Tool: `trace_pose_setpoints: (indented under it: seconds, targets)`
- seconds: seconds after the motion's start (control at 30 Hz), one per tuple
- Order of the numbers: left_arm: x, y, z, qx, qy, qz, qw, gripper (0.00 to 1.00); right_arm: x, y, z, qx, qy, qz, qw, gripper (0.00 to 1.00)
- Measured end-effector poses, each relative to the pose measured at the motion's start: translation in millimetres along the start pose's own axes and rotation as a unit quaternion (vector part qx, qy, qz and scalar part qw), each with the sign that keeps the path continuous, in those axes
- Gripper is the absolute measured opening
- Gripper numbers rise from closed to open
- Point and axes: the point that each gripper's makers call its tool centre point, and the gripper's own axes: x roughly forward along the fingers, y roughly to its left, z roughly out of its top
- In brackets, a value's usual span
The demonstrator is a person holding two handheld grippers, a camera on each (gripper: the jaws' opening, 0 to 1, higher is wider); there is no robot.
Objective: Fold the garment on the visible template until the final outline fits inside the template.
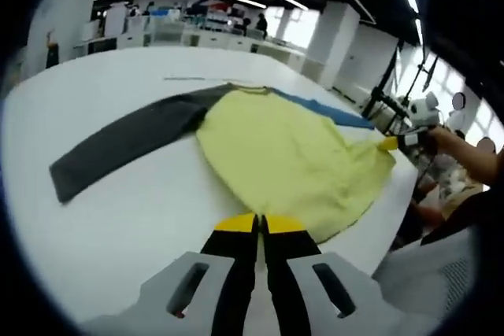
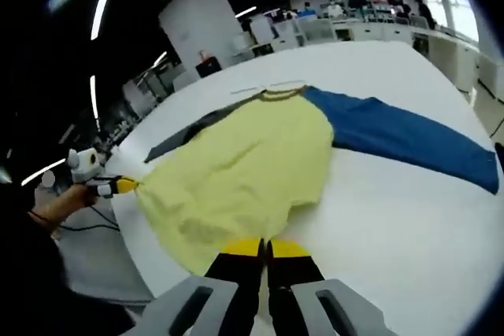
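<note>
A long-sleeved garment [image 1: 291, 155] lies spread flat on a smooth white table [image 1: 134, 218]. Its body is soft pale-yellow cloth with gentle wrinkles and a curved hem, 1 sleeve is dark grey and the other is blue.

In the left gripper view the grey sleeve [image 1: 126, 141] runs as a long flat band toward the left, ending in a square cuff, while the blue sleeve [image 1: 331, 111] shows as a thin strip at the far side of the yellow body. The left gripper [image 1: 259, 224], black with yellow tips, has its 2 jaws pressed nearly together at the garment's near hem; whether cloth is caught between them I cannot tell. At the right, the other gripper meets a hem corner by the table edge.

In the right gripper view the blue sleeve [image 2: 409, 141] lies broad and full across the right of the table, and the grey sleeve [image 2: 189, 133] is a dark sliver behind the body. The right gripper [image 2: 264, 249] sits at the near hem, jaws almost touching. At the left, the other gripper pinches a stretched hem corner of the garment [image 2: 236, 179], held by a person's hand [image 2: 55, 206].
</note>
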Motion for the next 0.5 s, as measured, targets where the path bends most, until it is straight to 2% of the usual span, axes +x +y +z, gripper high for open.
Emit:
trace_pose_setpoints:
  seconds: [0.07, 0.2, 0.5]
  targets:
    - [1.8, 3.9, -5.7, -0.005, 0.006, 0.007, 0.9999, 0.00, 2.5, -6.7, -8.9, -0.001, 0.016, -0.013, 0.9998, 0.00]
    - [3.7, 5.6, -11.1, -0.013, 0.009, 0.009, 0.9998, 0.00, 6.2, -11.7, -15.6, 0.009, 0.017, -0.019, 0.9996, 0.00]
    - [5.6, 6.3, -14.1, -0.005, 0.008, 0.010, 0.9999, 0.00, 7.2, -14.8, -19.2, 0.011, 0.015, -0.027, 0.9995, 0.00]
